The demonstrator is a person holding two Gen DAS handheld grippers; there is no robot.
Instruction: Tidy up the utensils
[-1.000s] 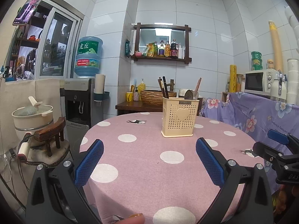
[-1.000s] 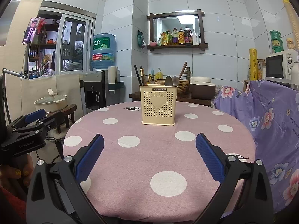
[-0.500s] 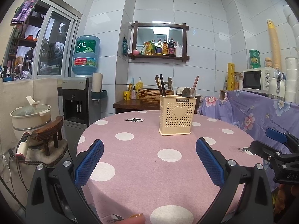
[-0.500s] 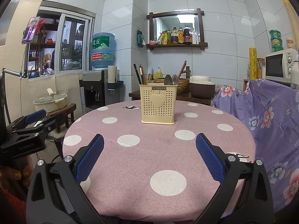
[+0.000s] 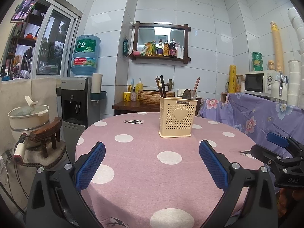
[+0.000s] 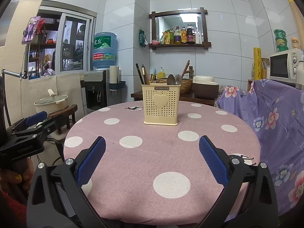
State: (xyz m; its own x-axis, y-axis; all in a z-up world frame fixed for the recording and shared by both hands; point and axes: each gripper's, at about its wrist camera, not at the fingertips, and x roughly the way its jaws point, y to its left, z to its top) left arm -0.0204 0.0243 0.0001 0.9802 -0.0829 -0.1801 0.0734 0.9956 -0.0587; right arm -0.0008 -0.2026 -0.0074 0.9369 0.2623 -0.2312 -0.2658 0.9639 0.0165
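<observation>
Utensils are seen standing in a cream plastic holder placed upright at the far middle of the round table. At the holder's left side, dark chopsticks rise with their long axes steep and their tips leaning up and to the left. In the middle, two metal spoons are set with their rounded bowls upward, handles hidden inside. At the right, one brown stick is tilted up and to the right. The holder is box-shaped, its front wall perforated with small holes around a smooth raised heart, with a dark label strip near the rim. The table is covered by a pink woven cloth printed with white dots.

At the near left, the left gripper is held above the cloth with its blue textured pads spread wide apart, nothing between them. At the near right, the right gripper is likewise held with its fingers wide apart and empty, well short of the holder.
</observation>
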